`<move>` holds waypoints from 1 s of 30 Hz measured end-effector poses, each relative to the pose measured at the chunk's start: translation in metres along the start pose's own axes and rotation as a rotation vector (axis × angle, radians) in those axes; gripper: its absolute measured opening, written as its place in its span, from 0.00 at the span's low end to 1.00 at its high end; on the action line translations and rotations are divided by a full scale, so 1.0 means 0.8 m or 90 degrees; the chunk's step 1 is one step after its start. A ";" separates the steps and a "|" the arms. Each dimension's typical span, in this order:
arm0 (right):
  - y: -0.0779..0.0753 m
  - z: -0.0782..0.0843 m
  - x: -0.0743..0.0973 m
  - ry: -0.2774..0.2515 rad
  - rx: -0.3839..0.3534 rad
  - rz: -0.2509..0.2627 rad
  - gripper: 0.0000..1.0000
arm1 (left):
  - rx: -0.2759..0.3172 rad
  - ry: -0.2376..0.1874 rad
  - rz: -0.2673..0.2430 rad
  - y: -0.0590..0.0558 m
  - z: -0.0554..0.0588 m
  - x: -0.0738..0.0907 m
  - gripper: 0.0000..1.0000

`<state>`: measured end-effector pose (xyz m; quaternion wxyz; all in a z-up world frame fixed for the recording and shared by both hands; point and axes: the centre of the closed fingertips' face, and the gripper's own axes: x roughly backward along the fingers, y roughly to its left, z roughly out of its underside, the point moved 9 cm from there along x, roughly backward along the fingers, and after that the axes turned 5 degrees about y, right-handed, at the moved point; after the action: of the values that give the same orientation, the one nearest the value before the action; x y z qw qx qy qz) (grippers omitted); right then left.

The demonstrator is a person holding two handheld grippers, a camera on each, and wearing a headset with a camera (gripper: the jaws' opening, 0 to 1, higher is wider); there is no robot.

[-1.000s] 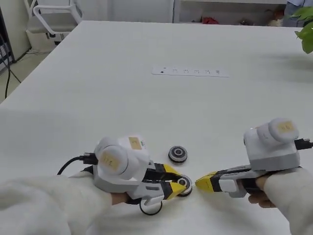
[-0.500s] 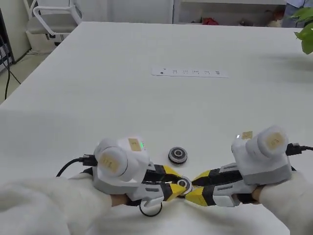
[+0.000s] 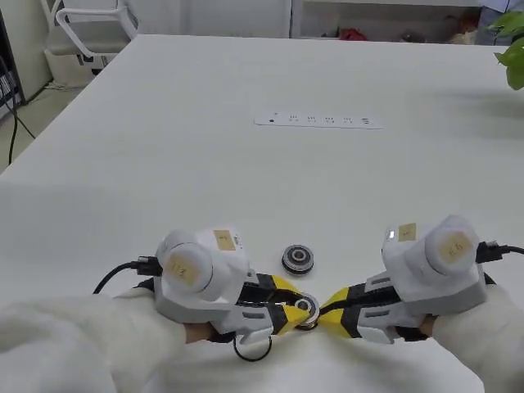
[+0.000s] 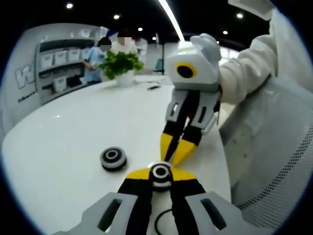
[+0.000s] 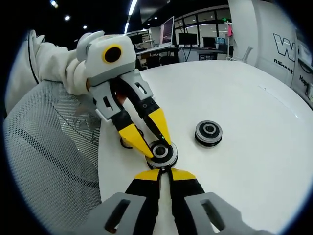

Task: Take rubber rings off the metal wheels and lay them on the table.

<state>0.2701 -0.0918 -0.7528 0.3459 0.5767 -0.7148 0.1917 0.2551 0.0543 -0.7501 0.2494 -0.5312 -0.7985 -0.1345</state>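
**Item:** metal wheel (image 3: 305, 309), black rubber ring (image 5: 173, 157) round its rim, face upward, low at the near edge of the white worktop (image 3: 246, 164). Whether it rests on the surface cannot be told.

**Holder:** left claw (image 3: 292, 308), clenched on the wheel from the person's left, one yellow tip on each side of the rim.

**Counterpart:** right claw (image 3: 329, 308), jaws drawn together, tips against the wheel's opposite rim. Whether they nip the rubber cannot be told.

**Relation:** the claws meet nose to nose along one line with the wheel between them. The wheel therefore lies dead ahead of the right claw and touches it.

**Judged step:** peeling the ring, the right claw being the free one for that pull.

**Also present:**
- second wheel (image 3: 298, 259), ring on, just beyond the held one
- loose ring (image 3: 254, 350), on the worktop beneath the left claw
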 end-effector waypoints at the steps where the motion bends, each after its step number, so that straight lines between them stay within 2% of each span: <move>1: 0.000 0.000 0.000 0.002 0.000 0.001 0.05 | 0.000 0.000 0.000 0.000 0.000 0.000 0.14; 5: -0.003 0.000 0.000 0.004 -0.021 0.005 0.02 | -0.002 0.001 -0.001 -0.001 0.000 0.000 0.14; 12: -0.011 0.006 0.003 -0.028 -0.167 -0.015 0.00 | -0.012 0.005 -0.002 -0.001 -0.001 0.000 0.14; 20: -0.016 0.008 0.007 -0.062 -0.276 -0.037 0.00 | -0.014 0.006 -0.003 0.000 -0.001 0.000 0.14; 22: -0.016 0.009 0.007 -0.068 -0.296 -0.043 0.00 | -0.014 0.006 -0.003 0.000 -0.001 0.000 0.14; 30: -0.007 0.004 0.009 -0.084 -0.315 -0.050 0.00 | -0.014 0.005 -0.003 0.000 -0.001 0.000 0.14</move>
<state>0.2739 -0.1001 -0.7503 0.4366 0.5133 -0.7377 -0.0406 0.2555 0.0538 -0.7494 0.2463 -0.5313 -0.7973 -0.1462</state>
